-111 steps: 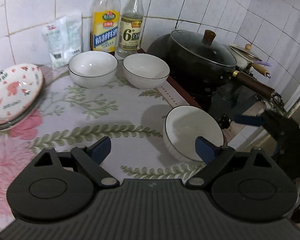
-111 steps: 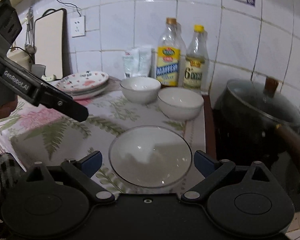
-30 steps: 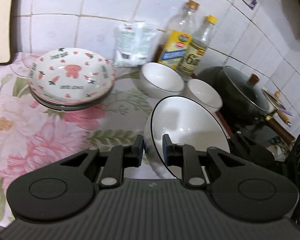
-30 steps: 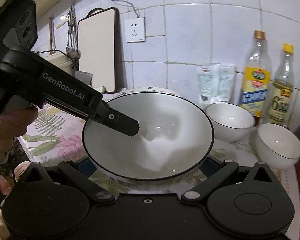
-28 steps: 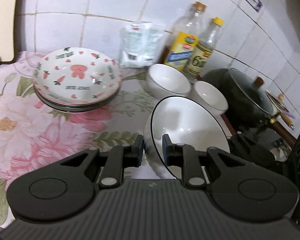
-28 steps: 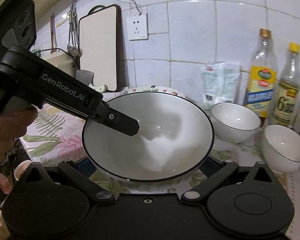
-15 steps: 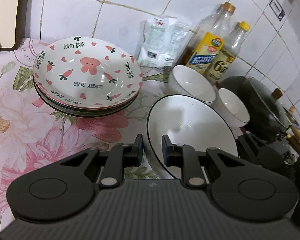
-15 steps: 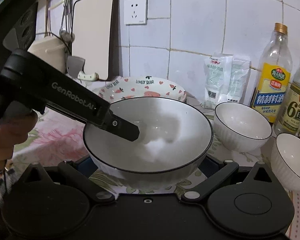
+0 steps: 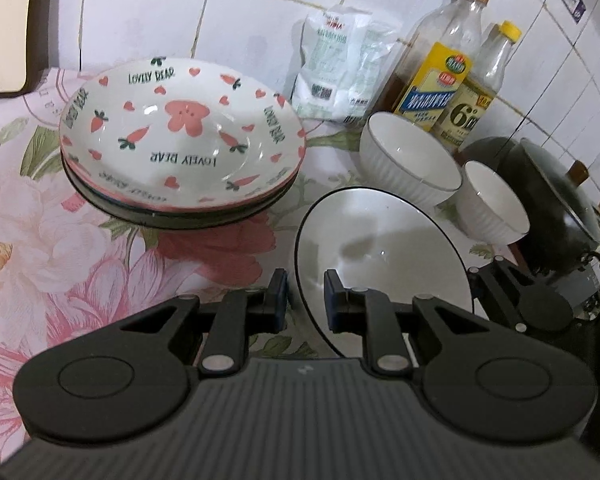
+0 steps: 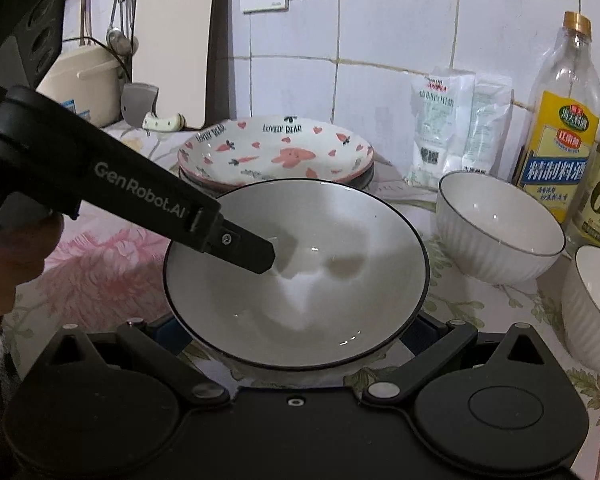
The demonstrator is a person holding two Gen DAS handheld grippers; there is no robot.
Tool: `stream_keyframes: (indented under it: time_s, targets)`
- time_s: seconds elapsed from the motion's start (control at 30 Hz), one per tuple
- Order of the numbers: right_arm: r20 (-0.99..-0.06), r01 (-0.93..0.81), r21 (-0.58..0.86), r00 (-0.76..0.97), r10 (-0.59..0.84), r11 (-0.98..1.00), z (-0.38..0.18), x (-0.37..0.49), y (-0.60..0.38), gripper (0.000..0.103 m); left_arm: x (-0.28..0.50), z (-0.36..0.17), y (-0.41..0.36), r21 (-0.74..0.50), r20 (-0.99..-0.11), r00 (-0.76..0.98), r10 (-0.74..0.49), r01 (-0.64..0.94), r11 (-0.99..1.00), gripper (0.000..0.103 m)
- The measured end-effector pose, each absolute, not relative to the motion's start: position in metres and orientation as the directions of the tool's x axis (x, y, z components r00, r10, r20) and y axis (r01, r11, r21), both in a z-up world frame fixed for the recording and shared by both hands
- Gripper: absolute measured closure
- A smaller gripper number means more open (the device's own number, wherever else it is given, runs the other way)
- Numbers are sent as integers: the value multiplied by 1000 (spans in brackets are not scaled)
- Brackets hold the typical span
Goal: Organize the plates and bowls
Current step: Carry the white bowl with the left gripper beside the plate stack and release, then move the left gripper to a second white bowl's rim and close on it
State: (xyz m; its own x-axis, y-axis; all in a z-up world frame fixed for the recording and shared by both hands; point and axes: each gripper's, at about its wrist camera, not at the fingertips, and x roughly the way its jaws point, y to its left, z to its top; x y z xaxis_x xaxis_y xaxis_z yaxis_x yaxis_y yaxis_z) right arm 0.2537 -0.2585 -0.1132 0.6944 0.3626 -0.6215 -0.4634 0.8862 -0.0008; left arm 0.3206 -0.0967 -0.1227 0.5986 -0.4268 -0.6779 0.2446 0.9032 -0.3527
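A wide white bowl with a black rim (image 9: 384, 256) (image 10: 300, 276) is held above the flowered cloth. My left gripper (image 9: 305, 300) is shut on its left rim; one of its fingers (image 10: 240, 246) reaches into the bowl in the right wrist view. My right gripper (image 10: 296, 332) has its jaws spread on either side of the bowl's underside; the fingertips are hidden. A stack of "Lovely Bear" plates (image 9: 180, 144) (image 10: 276, 156) sits just beyond the bowl, to the left. Two small white bowls (image 9: 410, 168) (image 9: 494, 204) stand at the right.
Two bottles (image 9: 440, 80) (image 9: 480, 96) and a white packet (image 9: 340, 64) stand against the tiled wall. A black lidded pot (image 9: 556, 208) sits at the far right. A cutting board (image 10: 172, 44) and hanging utensils (image 10: 120, 8) are at the back left.
Both grippers have carried the wide bowl left and forward, towards the plate stack, which now looms larger. The grip on the bowl is unchanged.
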Motion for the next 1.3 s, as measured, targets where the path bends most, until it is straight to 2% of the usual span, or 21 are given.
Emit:
stream_keyframes:
  time_s: [0.2,0.5,0.9,1.3]
  targets:
    - [-614,-446,36,696,372,894,-121,251,-267,0,317,-126,-102,-323,-687,602,-407,249,913,85]
    - [-567,-427,63,728,385,902,-99,214,-292,0,304,-110,-105,-281,-696,609,-380,256,925,85]
    - [-539,-380,57,766,349,923,-50,165,-331,0,251,-63,-119,-191,-695,609,-382,357,915,75]
    - [-500,-361,-77,821,277,929,-10,121,-348,0,201,-25,-149,-155,-694,575,-433,469,870,66]
